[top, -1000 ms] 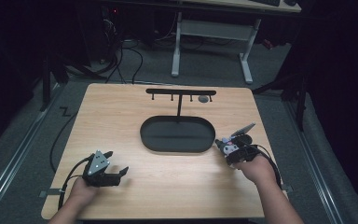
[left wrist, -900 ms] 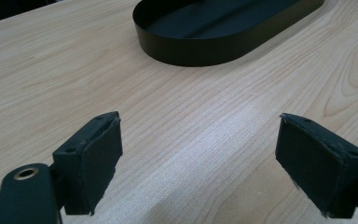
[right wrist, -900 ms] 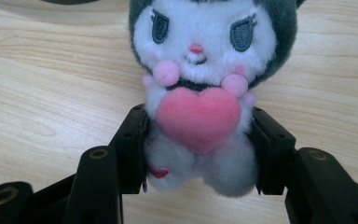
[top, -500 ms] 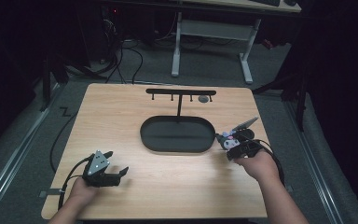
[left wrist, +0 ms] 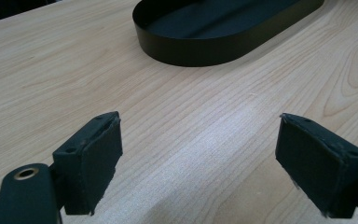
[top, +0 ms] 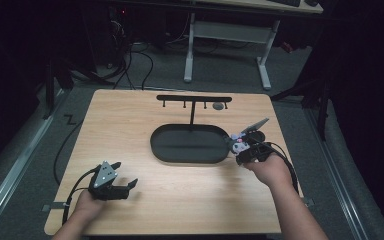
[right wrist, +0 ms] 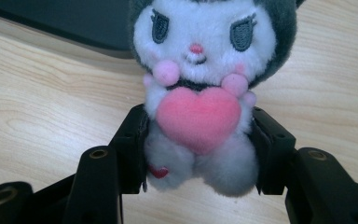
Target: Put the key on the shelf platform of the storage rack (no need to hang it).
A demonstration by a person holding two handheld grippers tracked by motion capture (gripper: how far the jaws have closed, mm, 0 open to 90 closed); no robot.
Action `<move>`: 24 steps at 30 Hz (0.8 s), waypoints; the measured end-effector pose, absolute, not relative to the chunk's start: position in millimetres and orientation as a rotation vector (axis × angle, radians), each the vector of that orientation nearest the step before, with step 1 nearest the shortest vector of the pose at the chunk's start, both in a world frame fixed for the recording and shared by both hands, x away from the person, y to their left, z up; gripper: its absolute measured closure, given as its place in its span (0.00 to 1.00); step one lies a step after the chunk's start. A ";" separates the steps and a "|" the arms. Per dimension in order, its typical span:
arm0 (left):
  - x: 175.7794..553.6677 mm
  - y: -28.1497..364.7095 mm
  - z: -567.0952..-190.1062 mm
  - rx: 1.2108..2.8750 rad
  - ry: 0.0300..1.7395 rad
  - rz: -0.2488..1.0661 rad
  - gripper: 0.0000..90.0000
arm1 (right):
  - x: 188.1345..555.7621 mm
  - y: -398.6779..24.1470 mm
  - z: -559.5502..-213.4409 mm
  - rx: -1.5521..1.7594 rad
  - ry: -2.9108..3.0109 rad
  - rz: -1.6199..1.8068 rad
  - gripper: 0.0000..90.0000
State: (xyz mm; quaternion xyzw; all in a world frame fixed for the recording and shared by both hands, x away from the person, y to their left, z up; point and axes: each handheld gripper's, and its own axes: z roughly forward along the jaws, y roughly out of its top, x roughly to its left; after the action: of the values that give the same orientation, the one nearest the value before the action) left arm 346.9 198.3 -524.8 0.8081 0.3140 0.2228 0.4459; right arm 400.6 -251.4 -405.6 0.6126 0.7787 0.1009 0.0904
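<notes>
High view: right tongs [top: 240, 148] clamp a plush toy [right wrist: 200, 88] beside the tray [top: 190, 156]; left tongs [left wrist: 200, 163] rest apart.

A light wooden table top with visible grain [top: 130, 130] is seen in the middle of a dim room, lit more brightly than its surroundings. It is surrounded by a grey carpeted floor [top: 230, 75], across which black cables [top: 130, 65] are trailed at the far left. Beyond the table, a second desk on white metal legs [top: 262, 55] is placed, its pale wooden top [top: 260, 4] cut by the upper edge. A pale metal rail [top: 15, 170] is laid along the floor at the left, and a similar one is seen at the right. The far corners and both sides are lost in darkness.
</notes>
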 end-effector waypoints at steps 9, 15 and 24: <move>346.9 198.4 -524.7 2.001 0.778 0.551 0.17 | 416.9 -226.5 -410.8 1.779 2.348 0.321 0.53; 347.1 198.5 -524.9 1.999 0.779 0.551 0.17 | 427.7 -212.3 -412.9 1.759 2.363 0.317 0.53; 346.7 198.8 -524.7 1.995 0.777 0.551 0.17 | 442.0 -194.5 -422.1 1.740 2.382 0.317 0.53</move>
State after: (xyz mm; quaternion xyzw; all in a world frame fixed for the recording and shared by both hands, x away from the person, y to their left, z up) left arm 346.7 198.8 -524.7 0.8064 0.3142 0.2226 0.4488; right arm 442.0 -194.5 -422.1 0.5844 0.7997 0.1065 0.0874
